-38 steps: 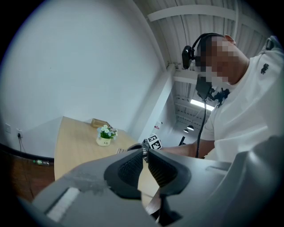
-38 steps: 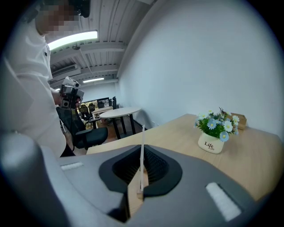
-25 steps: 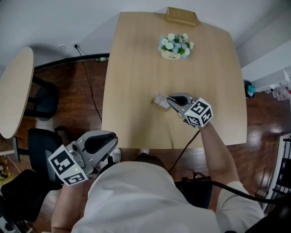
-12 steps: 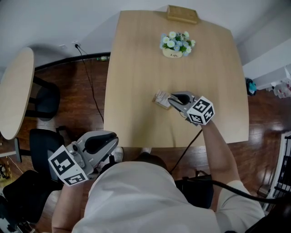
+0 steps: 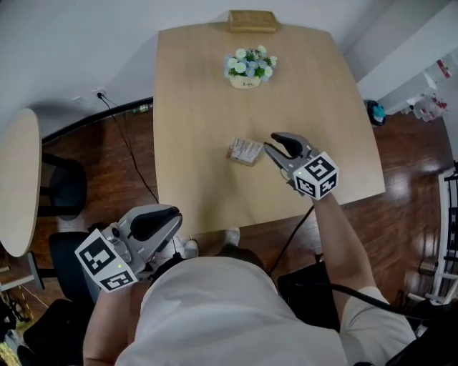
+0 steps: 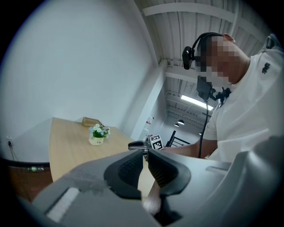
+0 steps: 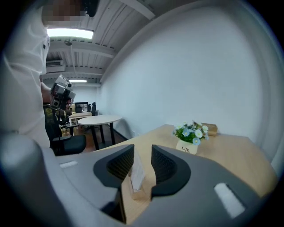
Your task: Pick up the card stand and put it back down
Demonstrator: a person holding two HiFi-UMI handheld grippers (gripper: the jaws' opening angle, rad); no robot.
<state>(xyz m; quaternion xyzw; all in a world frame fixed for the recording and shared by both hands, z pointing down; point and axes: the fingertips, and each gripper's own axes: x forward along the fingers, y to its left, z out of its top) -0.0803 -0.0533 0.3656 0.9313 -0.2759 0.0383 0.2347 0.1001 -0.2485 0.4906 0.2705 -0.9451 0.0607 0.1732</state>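
The right gripper [image 5: 272,141] has its jaws spread wide, having just been opening. In the right gripper view the card stand [image 7: 136,173] shows in the gap between them, with clear space on both sides, so neither pad presses on it. In the head view this gripper's tips sit just to the right of the card stand, close but apart from it, and the marker cube points back toward the person's forearm. The card stand rests upright on the table [image 5: 207,114], near the middle and a little toward the near edge. It is a pale card standing in a small light wooden base. Farther back on the same table, well away from the stand, is a small pot of flowers [image 5: 248,66], and behind that, at the far edge, a low wooden box [image 5: 252,21]. The left gripper [image 5: 168,218] is held off the table, close to the person's body at the lower left and above the dark wooden floor [image 5: 122,164]. In the left gripper view its pads are drawn nearly together, leaving only a thin slit with nothing in it. A round table [image 5: 18,182] stands off to the left, with a dark chair [image 5: 61,193] beside it.
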